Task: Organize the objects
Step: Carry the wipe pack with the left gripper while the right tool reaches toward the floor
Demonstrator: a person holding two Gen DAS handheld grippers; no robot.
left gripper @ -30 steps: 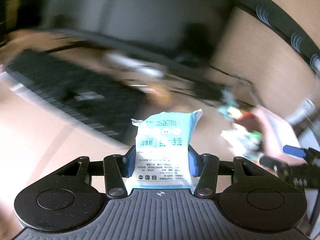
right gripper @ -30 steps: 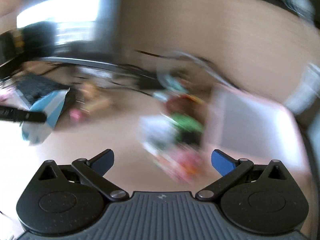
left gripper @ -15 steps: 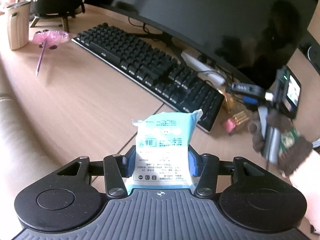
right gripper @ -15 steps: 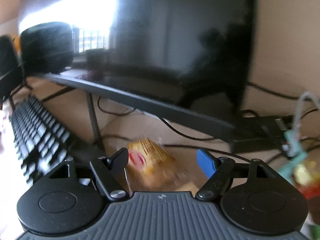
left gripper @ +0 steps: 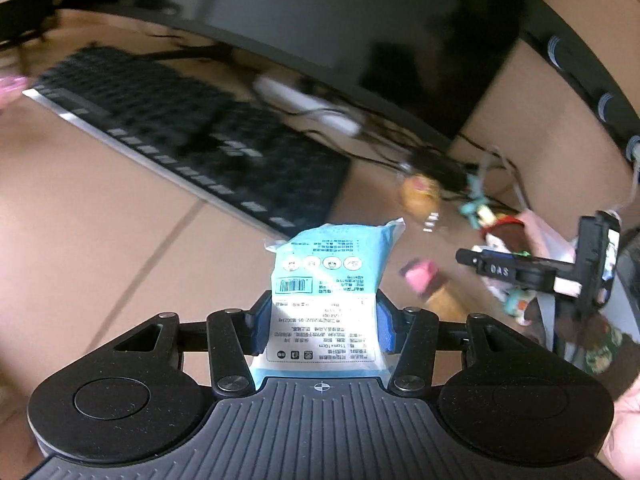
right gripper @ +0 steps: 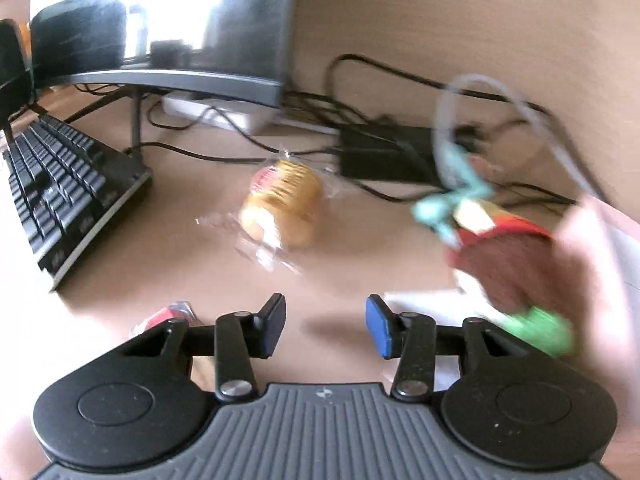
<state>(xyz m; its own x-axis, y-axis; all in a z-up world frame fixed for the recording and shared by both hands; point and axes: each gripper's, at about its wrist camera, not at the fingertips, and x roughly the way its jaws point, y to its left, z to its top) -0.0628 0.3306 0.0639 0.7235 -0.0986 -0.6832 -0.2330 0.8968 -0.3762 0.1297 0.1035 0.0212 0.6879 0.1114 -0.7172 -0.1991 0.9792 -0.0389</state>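
My left gripper (left gripper: 322, 326) is shut on a light-blue and white wipes packet (left gripper: 326, 280) and holds it above the desk. My right gripper (right gripper: 324, 326) is open and empty, low over the desk. It also shows at the right of the left wrist view (left gripper: 516, 270). A wrapped yellow snack (right gripper: 282, 204) lies ahead of the right gripper and shows blurred in the left wrist view (left gripper: 420, 194). A pink-wrapped item (left gripper: 420, 276) lies right of the packet; its red edge shows beside my right gripper (right gripper: 168, 316).
A black keyboard (right gripper: 64, 188) lies at the left, also in the left wrist view (left gripper: 192, 148). A monitor (right gripper: 180, 20) stands behind. Cables and a black power box (right gripper: 384, 156) lie at the back. A blurred pile of colourful items (right gripper: 504, 256) sits at the right.
The left view has swung right with the packet still held. The right gripper has pulled back from the yellow snack, which now lies farther ahead on the desk.
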